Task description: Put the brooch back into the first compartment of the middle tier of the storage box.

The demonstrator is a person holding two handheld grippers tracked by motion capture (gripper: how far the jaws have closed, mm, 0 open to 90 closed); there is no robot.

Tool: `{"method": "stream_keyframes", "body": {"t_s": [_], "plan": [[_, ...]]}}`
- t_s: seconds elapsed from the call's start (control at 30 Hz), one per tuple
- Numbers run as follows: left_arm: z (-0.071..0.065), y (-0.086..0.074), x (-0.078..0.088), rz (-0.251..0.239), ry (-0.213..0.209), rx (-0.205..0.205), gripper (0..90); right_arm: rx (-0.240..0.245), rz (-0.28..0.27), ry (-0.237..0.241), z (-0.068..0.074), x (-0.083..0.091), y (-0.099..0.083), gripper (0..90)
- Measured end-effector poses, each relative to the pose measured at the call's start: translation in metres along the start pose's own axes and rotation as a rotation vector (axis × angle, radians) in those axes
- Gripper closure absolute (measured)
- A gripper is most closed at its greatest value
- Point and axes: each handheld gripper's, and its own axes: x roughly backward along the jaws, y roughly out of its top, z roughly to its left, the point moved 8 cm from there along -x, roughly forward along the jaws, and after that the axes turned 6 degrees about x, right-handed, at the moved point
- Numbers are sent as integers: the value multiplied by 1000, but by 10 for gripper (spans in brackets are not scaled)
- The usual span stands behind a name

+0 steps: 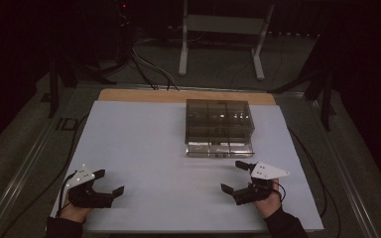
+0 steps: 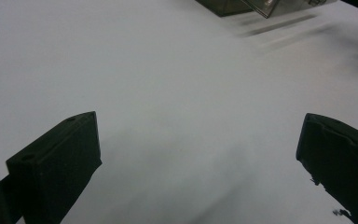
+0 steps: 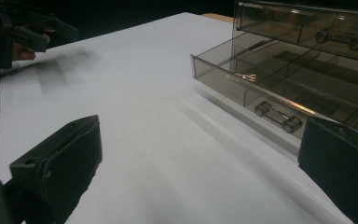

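Both of your tongs are wide apart and hold nothing: the left gripper [image 1: 110,181] sits near the table's 7 o'clock corner, the right gripper [image 1: 234,175] at about 5 o'clock, each low over the white table [image 1: 144,148]. The thing to work on looks to be the smoky clear drawer box [image 1: 219,119], which stands toward 12 o'clock, a little right of centre, with its bottom drawer [image 1: 219,148] pulled part-way out toward you. From the right gripper view that open drawer [image 3: 261,88] has dividers and a small handle [image 3: 278,116] on its front wall. Your right gripper is the nearer one, so lead with it: come in straight toward 12 o'clock, square to the drawer front, and close on the handle rather than the thin wall. The box looks light, so I'd bring your left gripper up to steady it. The white surface between you and the box is bare; the cables and the stand [image 1: 223,34] lie beyond the table's far edge.
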Motion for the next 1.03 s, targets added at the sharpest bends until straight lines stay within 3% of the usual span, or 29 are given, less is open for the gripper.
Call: {"method": "stream_keyframes", "body": {"t_s": [0.17, 1.03], "plan": [[1, -9, 6, -12, 48, -2, 4, 0, 0, 2, 0, 0, 0, 0], [2, -7, 6, -29, 54, 0, 5, -11, 12, 18, 0, -5, -2, 0]]}}
